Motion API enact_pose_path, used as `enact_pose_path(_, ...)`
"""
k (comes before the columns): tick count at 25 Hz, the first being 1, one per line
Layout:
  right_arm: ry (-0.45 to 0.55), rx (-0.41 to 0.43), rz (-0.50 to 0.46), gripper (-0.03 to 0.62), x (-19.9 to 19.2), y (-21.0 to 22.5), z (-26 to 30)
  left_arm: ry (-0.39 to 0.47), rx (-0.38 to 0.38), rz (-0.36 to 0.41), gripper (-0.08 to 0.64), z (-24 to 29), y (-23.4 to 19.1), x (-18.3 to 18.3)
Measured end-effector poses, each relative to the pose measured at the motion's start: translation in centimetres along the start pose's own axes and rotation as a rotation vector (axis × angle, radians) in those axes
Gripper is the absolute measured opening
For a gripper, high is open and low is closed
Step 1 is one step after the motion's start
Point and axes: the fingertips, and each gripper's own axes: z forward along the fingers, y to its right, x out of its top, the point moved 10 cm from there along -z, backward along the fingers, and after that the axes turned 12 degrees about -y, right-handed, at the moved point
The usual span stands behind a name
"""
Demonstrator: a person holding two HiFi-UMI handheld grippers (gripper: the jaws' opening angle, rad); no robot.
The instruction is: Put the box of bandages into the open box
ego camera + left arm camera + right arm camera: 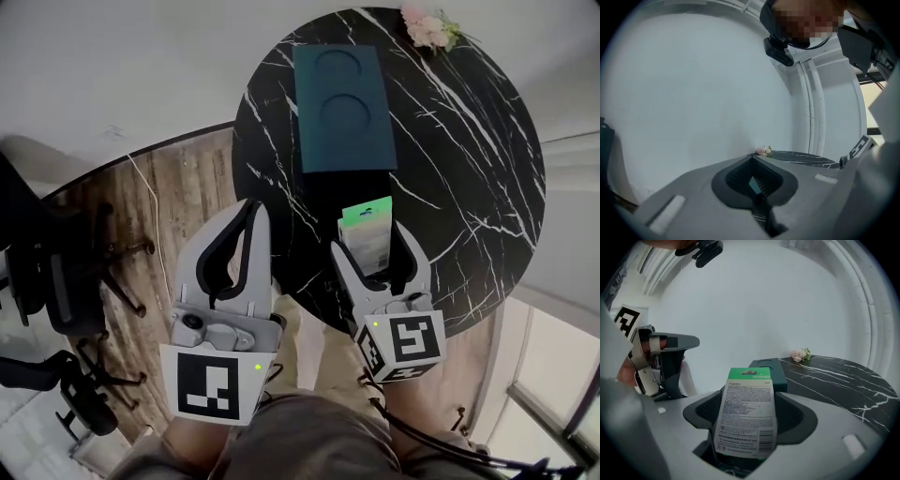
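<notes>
Pickup done, drop-off not yet! The right claw (372, 246) is clamped on the box of bandages (746, 416), upright over the near edge of the marble desk (469, 169), short of the teal open box (344, 108). It has a green header and a white printed back. The left claw (251, 208) is pinched together, empty.

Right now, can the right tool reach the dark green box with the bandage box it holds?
Probably yes. The right tool grips the bandage box just short of the dark green box, and only bare table lies between them.
</notes>
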Motion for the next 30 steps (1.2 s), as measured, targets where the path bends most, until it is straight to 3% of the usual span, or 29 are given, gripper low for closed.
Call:
enact_pose_path(10,-0.125,-0.071,0.030,0.383,-0.5,0.9,2.7,-0.038,-0.055,-0.018,0.000,3.7,-1.7,-0.7)
enact_pose_path(16,-0.179,-0.100,-0.023,0.400,-0.1,0.6,3.9,-0.051,-0.066,-0.027,0.000,5.0,-2.4,-1.0)
enact_pose_path(24,-0.116,-0.076,0.002,0.385,0.8,0.6,2.9,-0.030,-0.047,-0.033,0.000,4.1,-2.3,-0.4)
enact_pose_path(30,0.024,-0.011,-0.007,0.295,3.9,0.1,-0.7,0.044,-0.007,-0.004,0.000,1.2,-1.1,2.6)
